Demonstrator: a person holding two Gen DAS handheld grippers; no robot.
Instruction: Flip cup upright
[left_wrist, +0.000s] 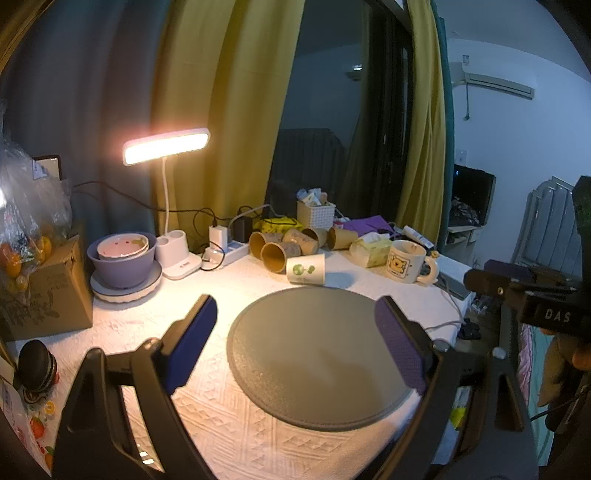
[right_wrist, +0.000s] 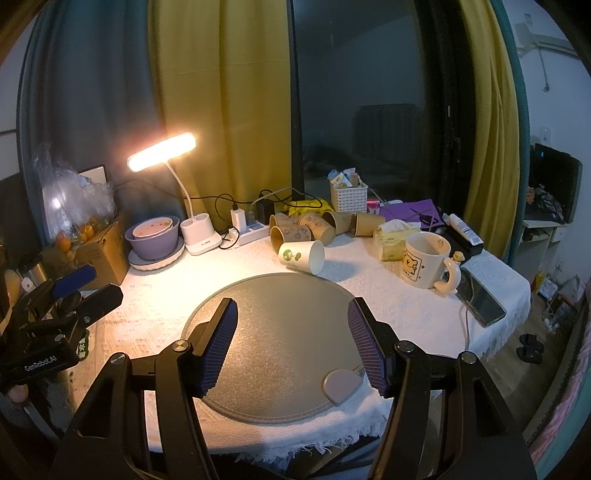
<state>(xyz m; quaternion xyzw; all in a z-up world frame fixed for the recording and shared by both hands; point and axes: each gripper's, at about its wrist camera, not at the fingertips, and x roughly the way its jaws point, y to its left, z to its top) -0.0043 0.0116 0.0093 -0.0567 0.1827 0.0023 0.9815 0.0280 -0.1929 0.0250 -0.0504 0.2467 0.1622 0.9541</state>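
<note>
A white paper cup (left_wrist: 306, 269) with a green print lies on its side on the white tablecloth, just beyond the far rim of the round grey mat (left_wrist: 317, 362). It also shows in the right wrist view (right_wrist: 302, 256), mouth turned right. My left gripper (left_wrist: 295, 328) is open and empty above the mat, well short of the cup. My right gripper (right_wrist: 291, 332) is open and empty above the mat (right_wrist: 273, 314). The left gripper shows at the left edge of the right wrist view (right_wrist: 79, 286); the right gripper's body shows at the right of the left wrist view.
Several brown paper cups (right_wrist: 306, 225) lie heaped behind the white cup. A bear mug (right_wrist: 428, 260) stands upright at right, beside a tissue pack (right_wrist: 391, 240) and a phone (right_wrist: 480, 297). A lit desk lamp (right_wrist: 162, 151), purple bowls (right_wrist: 155, 236), a cardboard box (left_wrist: 44, 291) stand at left.
</note>
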